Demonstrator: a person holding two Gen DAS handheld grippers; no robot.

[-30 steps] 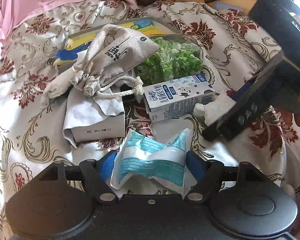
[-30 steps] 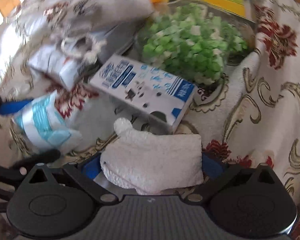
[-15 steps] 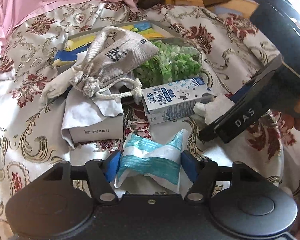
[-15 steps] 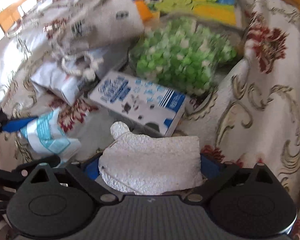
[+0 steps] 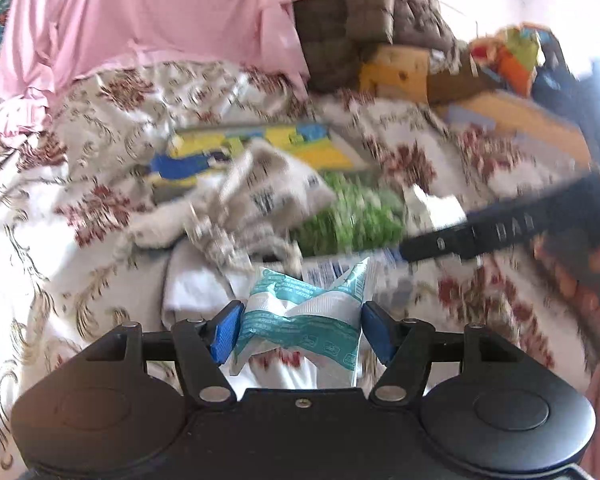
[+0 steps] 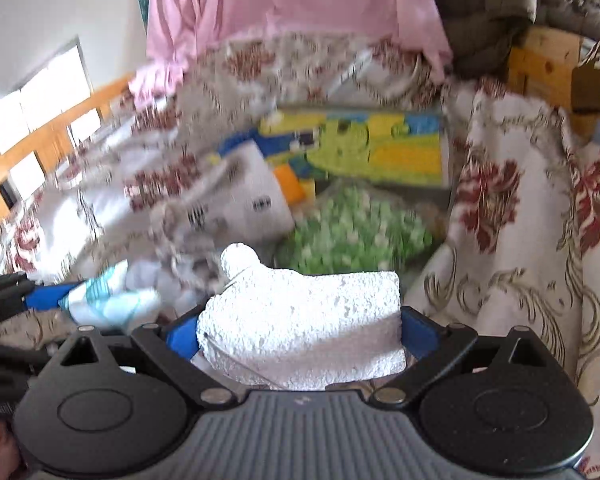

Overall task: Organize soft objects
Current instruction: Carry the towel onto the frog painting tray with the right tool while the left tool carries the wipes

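My left gripper [image 5: 300, 328] is shut on a white and teal soft packet [image 5: 300, 316], held above the floral bedspread [image 5: 60, 240]. My right gripper [image 6: 300, 332] is shut on a white foam sponge [image 6: 304, 328], also lifted. The right gripper shows in the left wrist view [image 5: 500, 232] at the right, with the sponge tip [image 5: 432, 204]. The packet shows at the left of the right wrist view [image 6: 108, 300]. A grey drawstring bag [image 5: 268, 192], a bag of green pieces [image 5: 352, 216] and a milk carton [image 5: 332, 270] lie ahead.
A colourful flat box [image 6: 360, 144] lies behind the pile. A white paper-wrapped box [image 5: 196, 292] sits left of the packet. Pink cloth [image 5: 160, 20] and a brown quilted cushion [image 5: 360, 12] are at the back. Wooden boxes [image 6: 548, 64] stand at the right.
Both grippers have risen and tilted up with their loads, so the pile now sits lower and farther off. The view is blurred by motion.
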